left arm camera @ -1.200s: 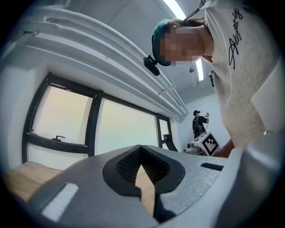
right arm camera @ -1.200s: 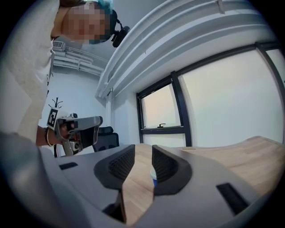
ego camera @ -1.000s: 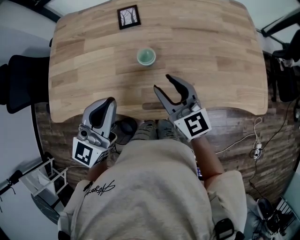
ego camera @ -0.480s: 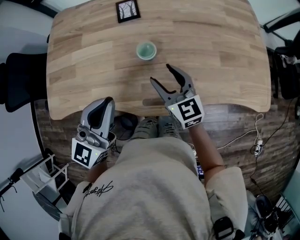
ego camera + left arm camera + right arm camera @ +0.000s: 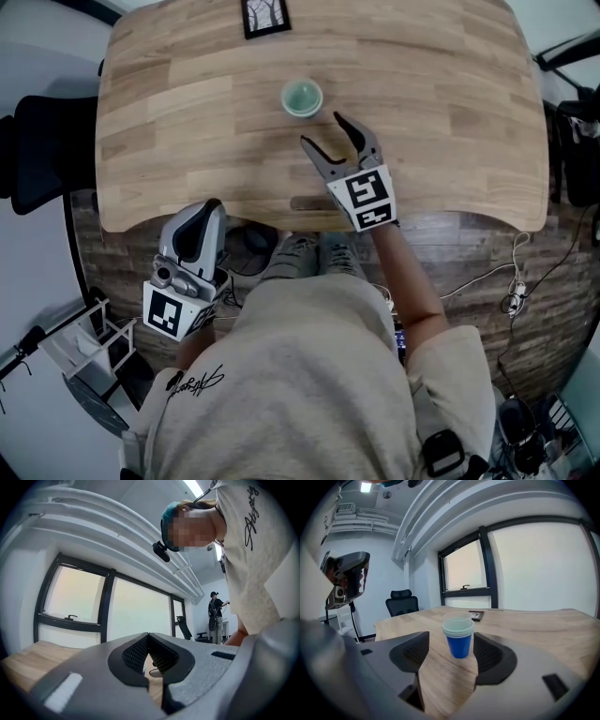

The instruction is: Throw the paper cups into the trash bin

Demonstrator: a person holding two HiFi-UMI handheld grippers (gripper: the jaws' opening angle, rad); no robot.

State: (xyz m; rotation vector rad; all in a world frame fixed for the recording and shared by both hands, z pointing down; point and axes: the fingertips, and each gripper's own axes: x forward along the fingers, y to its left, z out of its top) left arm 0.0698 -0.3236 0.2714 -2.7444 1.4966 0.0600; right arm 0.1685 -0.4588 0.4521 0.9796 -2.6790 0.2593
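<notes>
Head view: the right gripper (image 5: 323,131) is held over the wooden table (image 5: 169,112) with its jaws spread wide, having just been opening, and nothing lies between them. The stack of paper cups (image 5: 302,97) stands upright just beyond the jaw tips, slightly to their left and clear of both. A small picture frame (image 5: 266,16) lies farther ahead of the jaws, at the far table edge. The left gripper (image 5: 208,210) is held off the near table edge with its jaws together, well apart from the cups. Left gripper view: the left gripper (image 5: 148,637) shows its ribbed pads meeting at the tips and clamping nothing. Right gripper view: the right gripper (image 5: 451,641) shows both pads standing apart, and the paper cups (image 5: 459,638), a blue cup with pale rims nested inside it, appear in the gap, ahead of the pads and untouched by either.
</notes>
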